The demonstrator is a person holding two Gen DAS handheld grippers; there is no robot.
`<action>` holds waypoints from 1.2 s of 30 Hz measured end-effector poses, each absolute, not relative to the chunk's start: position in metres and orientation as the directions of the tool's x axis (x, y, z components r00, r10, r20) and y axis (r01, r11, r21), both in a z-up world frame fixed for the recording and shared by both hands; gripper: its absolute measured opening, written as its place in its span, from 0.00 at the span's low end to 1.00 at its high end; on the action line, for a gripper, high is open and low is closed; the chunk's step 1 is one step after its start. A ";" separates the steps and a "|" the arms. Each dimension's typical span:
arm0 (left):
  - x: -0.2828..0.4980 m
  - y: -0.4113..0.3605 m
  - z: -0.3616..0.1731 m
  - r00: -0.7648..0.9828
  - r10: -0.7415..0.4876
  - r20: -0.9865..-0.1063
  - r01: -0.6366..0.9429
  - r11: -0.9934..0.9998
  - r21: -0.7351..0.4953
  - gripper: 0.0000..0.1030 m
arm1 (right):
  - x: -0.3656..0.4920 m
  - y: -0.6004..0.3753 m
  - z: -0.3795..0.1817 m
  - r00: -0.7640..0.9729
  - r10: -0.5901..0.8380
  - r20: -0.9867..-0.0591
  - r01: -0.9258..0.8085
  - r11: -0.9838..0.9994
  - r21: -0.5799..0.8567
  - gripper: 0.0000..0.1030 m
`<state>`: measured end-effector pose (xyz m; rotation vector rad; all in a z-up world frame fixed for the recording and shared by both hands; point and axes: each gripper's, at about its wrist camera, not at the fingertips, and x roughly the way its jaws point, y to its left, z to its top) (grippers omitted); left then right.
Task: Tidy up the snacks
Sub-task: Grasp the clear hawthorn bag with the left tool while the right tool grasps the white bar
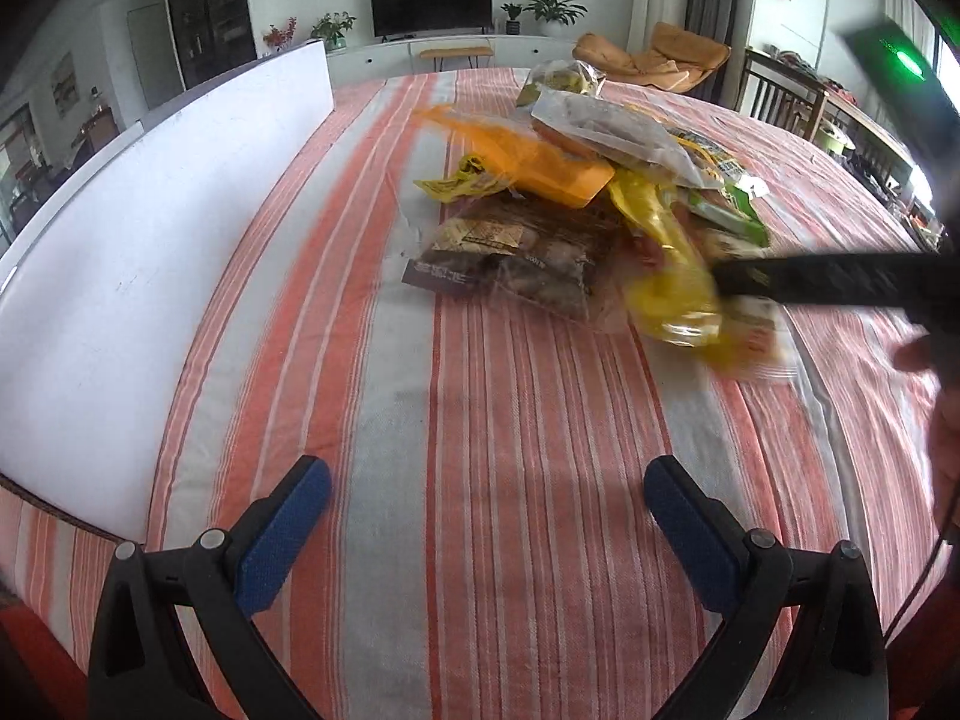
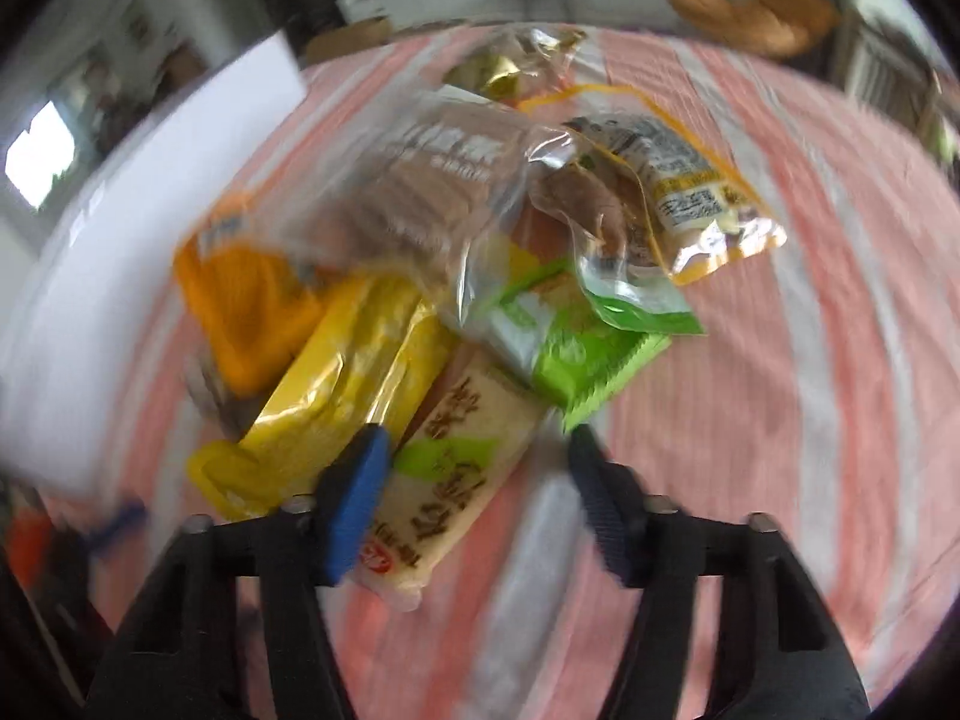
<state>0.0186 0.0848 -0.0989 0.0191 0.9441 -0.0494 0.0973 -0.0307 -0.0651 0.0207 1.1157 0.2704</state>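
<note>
A heap of snack packets [image 1: 576,210] lies on the striped tablecloth [image 1: 480,420]: an orange pack [image 1: 540,162], a brown clear bag [image 1: 510,252], a yellow packet [image 1: 666,264] and green ones [image 1: 726,210]. My left gripper [image 1: 486,498] hangs open over bare cloth, short of the heap. In the blurred right wrist view, my right gripper [image 2: 474,480] is low over the heap's near edge. A cream packet [image 2: 456,456] with a green label lies between its jaws. The left pad is against that packet and the right pad stands clear of it. The yellow packet [image 2: 342,390] lies just left.
A white board [image 1: 132,252] stands along the table's left side. A person's hand [image 1: 942,420] shows at the right edge. The striped cloth [image 2: 750,420] is bare to the right of the heap. Chairs and a TV stand beyond the far edge.
</note>
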 end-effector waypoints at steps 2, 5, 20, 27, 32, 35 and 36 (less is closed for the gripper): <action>0.018 0.087 -0.098 0.579 -0.041 -0.815 0.062 0.998 -0.006 1.00 | 0.082 -0.046 -0.067 0.421 0.201 -0.884 -0.213 0.970 0.119 0.49; 0.022 0.089 -0.097 0.567 -0.045 -0.823 0.070 0.998 -0.006 1.00 | 0.058 -0.085 -0.067 0.465 0.130 -0.876 -0.180 0.982 0.050 0.49; 0.144 0.061 -0.027 0.537 -0.009 -0.844 0.304 0.935 0.184 0.99 | 0.042 -0.157 -0.078 0.569 0.045 -0.821 -0.065 0.998 0.009 0.92; 0.152 0.022 -0.002 0.511 -0.097 -0.854 0.431 0.888 0.157 0.96 | 0.046 -0.158 -0.081 0.571 0.065 -0.818 -0.067 0.997 0.033 0.93; 0.203 -0.015 -0.007 0.486 -0.022 -0.874 0.369 0.911 0.183 0.97 | 0.047 -0.154 -0.082 0.566 0.054 -0.822 -0.070 0.997 0.017 0.94; 0.243 -0.035 -0.046 0.397 0.095 -0.913 0.314 0.921 0.232 0.97 | 0.047 -0.154 -0.082 0.567 0.054 -0.822 -0.070 0.997 0.018 0.94; 0.248 -0.036 -0.058 0.362 0.113 -0.925 0.314 0.920 0.235 0.97 | 0.047 -0.155 -0.082 0.567 0.055 -0.822 -0.070 0.997 0.018 0.94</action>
